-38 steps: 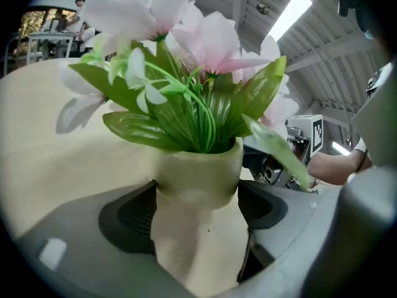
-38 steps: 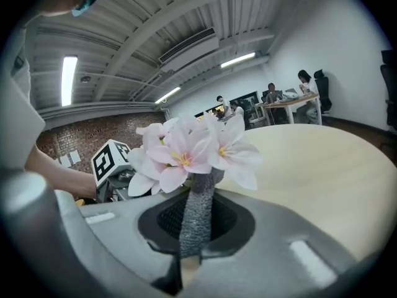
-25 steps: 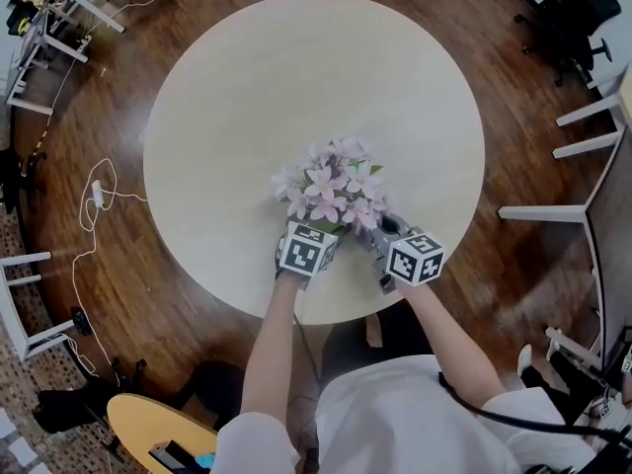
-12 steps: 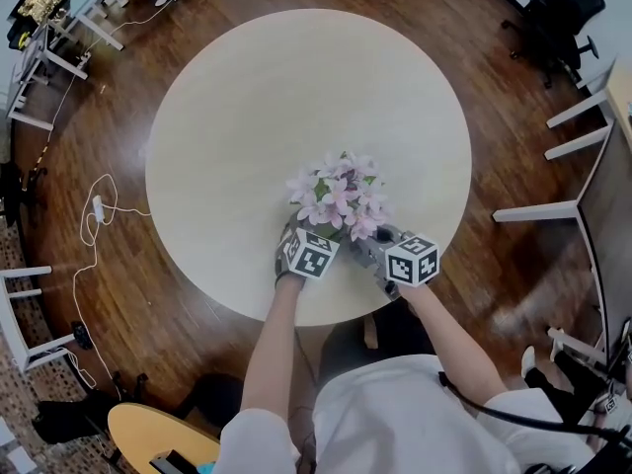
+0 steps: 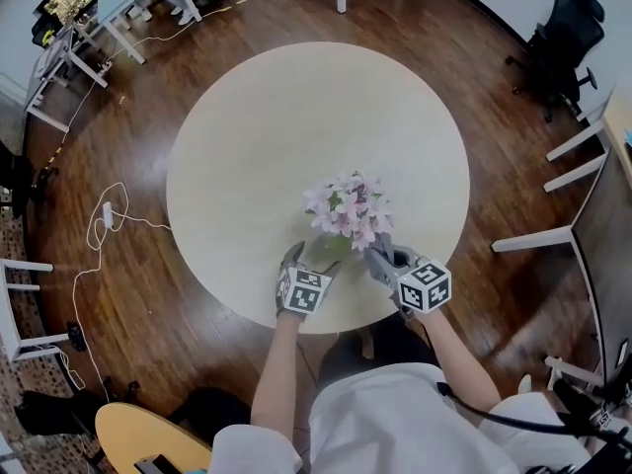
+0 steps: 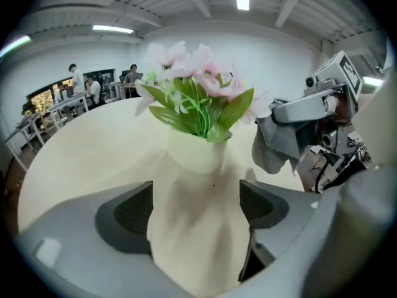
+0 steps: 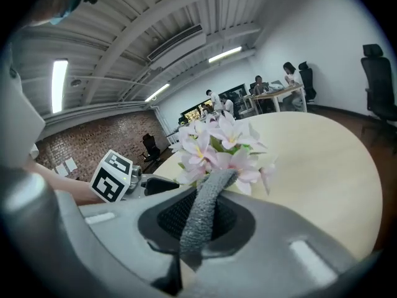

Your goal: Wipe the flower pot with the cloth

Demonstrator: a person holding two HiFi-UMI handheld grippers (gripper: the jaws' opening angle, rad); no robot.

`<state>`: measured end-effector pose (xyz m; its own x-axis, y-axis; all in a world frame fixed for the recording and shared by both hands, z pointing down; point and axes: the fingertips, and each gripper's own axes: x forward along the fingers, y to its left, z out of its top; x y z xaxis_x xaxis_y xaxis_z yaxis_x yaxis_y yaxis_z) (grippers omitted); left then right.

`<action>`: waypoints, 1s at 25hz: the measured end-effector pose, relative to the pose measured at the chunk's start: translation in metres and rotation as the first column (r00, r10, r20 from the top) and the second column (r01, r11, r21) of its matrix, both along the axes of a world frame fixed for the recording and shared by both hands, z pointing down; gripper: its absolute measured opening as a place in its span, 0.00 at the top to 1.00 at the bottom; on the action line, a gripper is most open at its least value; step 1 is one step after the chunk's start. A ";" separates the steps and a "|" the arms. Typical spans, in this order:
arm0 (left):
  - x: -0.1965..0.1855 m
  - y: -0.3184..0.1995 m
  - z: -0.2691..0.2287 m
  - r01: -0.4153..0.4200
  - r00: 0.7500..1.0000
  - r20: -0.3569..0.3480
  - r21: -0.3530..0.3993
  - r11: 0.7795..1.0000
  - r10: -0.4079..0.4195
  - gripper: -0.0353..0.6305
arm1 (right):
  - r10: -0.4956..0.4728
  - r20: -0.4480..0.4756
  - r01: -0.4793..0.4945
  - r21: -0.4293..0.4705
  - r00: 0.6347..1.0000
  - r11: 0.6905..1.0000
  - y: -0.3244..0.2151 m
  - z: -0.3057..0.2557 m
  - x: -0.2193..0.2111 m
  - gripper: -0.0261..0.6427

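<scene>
Grey cloth point(image 7: 201, 207) is pinched tight in the right hand-held gripper point(image 7: 198, 223), sticking out as a strip just past its jaws, right in front of the pink flowers point(image 5: 346, 205).

The big change is on the other side. The left hand-held gripper point(image 6: 195, 203) has let go: its jaws have just been opening and now stand wide, with only bare counter point(image 5: 296, 117) between them. A second ago it was snug against the base of the flowers. Now it's backed off toward the near edge, and the flower pot point(image 6: 193, 155) stands upright just ahead of its open jaws, not touching them.

The cloth hangs off to the right of the left one, near the pot. I can't tell if it's actually touching.

My read is that nothing steadies the pot now, so a firm wipe could shove or tip it. Could be a re-grip, or the wiping's wrapping up.
</scene>
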<state>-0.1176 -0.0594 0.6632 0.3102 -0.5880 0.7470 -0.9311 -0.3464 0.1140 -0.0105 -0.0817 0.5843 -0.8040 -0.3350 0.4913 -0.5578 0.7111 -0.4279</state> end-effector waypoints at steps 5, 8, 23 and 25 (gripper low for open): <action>-0.020 0.016 -0.056 0.074 0.997 -0.020 0.114 0.991 -0.073 0.26 | 0.001 0.050 -0.005 0.082 0.999 0.997 -0.001 -0.045 -0.002 0.96; -0.033 0.023 -0.094 0.101 0.994 -0.049 0.196 0.975 -0.093 0.26 | 0.011 0.099 -0.025 0.144 0.995 0.989 -0.002 -0.077 -0.010 0.96; -0.030 0.037 -0.294 0.207 0.978 -0.153 0.640 0.740 -0.141 0.30 | 0.059 0.243 -0.191 0.566 0.968 0.802 0.009 -0.246 0.005 0.96; -0.027 0.041 -0.314 0.230 0.973 -0.172 0.678 0.698 -0.153 0.31 | 0.046 0.251 -0.194 0.603 0.967 0.774 0.014 -0.261 0.010 0.96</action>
